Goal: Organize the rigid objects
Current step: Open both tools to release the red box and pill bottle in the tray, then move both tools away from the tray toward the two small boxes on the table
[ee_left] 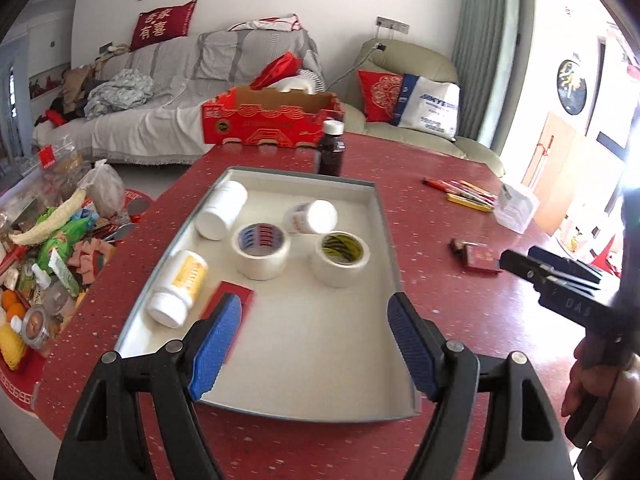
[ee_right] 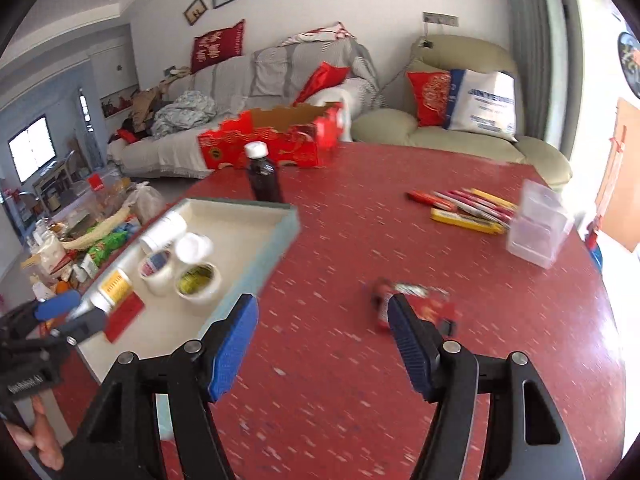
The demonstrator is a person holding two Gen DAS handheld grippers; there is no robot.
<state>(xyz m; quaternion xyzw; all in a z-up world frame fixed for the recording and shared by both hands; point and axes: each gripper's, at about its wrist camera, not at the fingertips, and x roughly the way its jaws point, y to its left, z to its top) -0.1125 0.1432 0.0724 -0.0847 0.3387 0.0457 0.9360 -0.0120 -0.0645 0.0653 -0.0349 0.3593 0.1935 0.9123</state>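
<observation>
A shallow white-floored tray (ee_left: 320, 352) lies on the red table. In it are three white bottles, one with a yellow label (ee_left: 180, 288), two tape rolls (ee_left: 262, 250) and a flat red card (ee_left: 236, 300). My left gripper (ee_left: 314, 304) hangs open over the tray's near end, nothing between its fingers. My right gripper (ee_right: 320, 304) is open and empty over bare table, right of the tray (ee_right: 280, 232). Small red packs (ee_right: 424, 308) lie just past its right finger, blurred. A dark bottle with a white cap (ee_left: 331, 148) stands behind the tray.
An open red carton (ee_left: 272, 120) sits at the table's far edge. Pens (ee_left: 460, 192) and a clear plastic box (ee_left: 516, 208) lie at the right. A low table crowded with snacks (ee_left: 48, 248) stands to the left. A sofa is behind.
</observation>
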